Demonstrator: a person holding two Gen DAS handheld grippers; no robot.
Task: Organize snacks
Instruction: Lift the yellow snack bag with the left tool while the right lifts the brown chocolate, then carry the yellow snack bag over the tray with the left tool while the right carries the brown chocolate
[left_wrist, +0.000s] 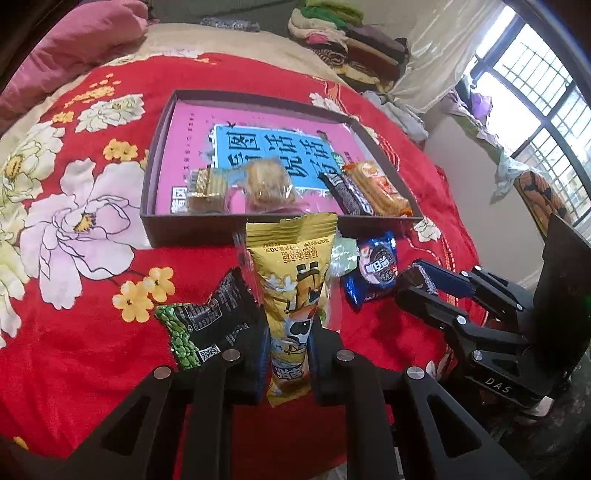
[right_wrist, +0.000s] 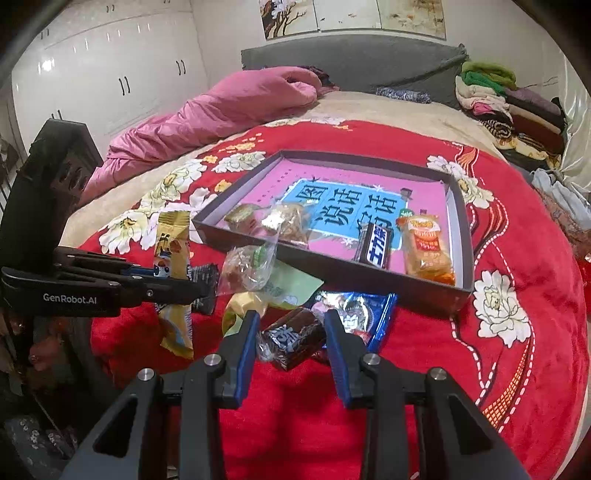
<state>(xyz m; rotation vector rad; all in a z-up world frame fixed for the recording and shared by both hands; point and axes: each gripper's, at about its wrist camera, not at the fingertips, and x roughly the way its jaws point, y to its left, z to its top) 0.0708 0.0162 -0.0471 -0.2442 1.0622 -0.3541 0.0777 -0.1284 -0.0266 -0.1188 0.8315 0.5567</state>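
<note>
The left gripper (left_wrist: 286, 354) was clamped on the lower part of a yellow snack packet (left_wrist: 291, 291), which stood upright between its fingers above the red floral bedspread (left_wrist: 92, 350). A black-and-green snack packet (left_wrist: 207, 321) lay on the bedspread just to the left of that gripper. The right gripper (right_wrist: 291, 338) was set around a small dark-wrapped cake (right_wrist: 291, 338), one blue-padded finger on each side; whether the pads (right_wrist: 245, 347) actually pressed the wrapper could not be told. Immediately beyond it lay a blue snack packet (right_wrist: 354, 310), and to its left a pale green wrapper (right_wrist: 291, 282) and a clear-wrapped sweet (right_wrist: 247, 266), all loose on the bedspread ahead of the box's near wall. The shallow dark box (right_wrist: 466, 236) sat farther back on the bedspread, its floor covered by a pink and blue printed sheet (right_wrist: 343, 206). Inside, along the near wall, were a gold-wrapped biscuit (right_wrist: 242, 218) toward the near left corner, a clear-wrapped pastry (right_wrist: 291, 221) beside it, a black chocolate bar (right_wrist: 376, 245) to the right, and an orange biscuit packet (right_wrist: 426, 247) in the near right corner. Beyond the box, a pink quilt (right_wrist: 221, 107) was heaped at the far left edge of the bed and folded clothes (right_wrist: 491, 92) were stacked at the far right.
</note>
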